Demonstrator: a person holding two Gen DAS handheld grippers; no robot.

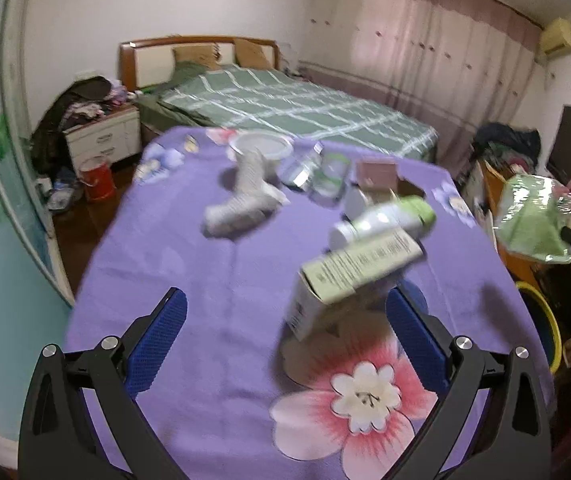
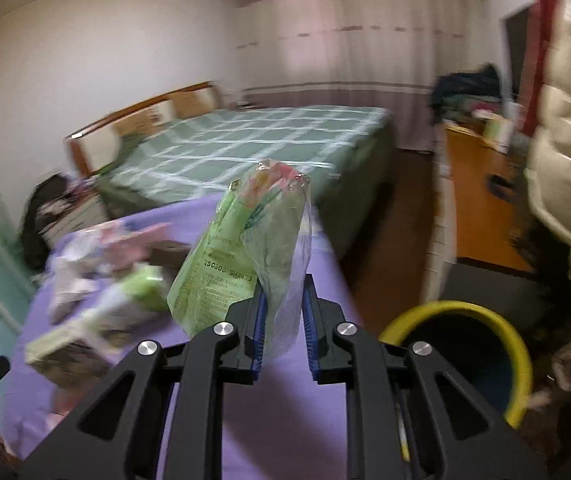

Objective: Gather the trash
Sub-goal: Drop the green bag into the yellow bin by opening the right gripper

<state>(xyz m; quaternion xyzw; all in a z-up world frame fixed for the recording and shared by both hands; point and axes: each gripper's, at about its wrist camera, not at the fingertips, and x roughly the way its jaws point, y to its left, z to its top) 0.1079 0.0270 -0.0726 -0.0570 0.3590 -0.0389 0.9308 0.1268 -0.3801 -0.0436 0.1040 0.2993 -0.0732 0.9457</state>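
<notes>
Bedroom with plain white walls [image 1: 85, 12]. A wooden-framed bed with green checked bedding [image 1: 285, 104] stands against the far wall. Beside it, a white drawered nightstand [image 1: 103, 136] is heaped with clothing. Full-length pink curtains [image 1: 425, 48] cover one side. Dark brown wooden floor [image 2: 397, 216]. An orange wooden cabinet [image 2: 481, 208] stands opposite. Lighting is dim and diffuse.
</notes>
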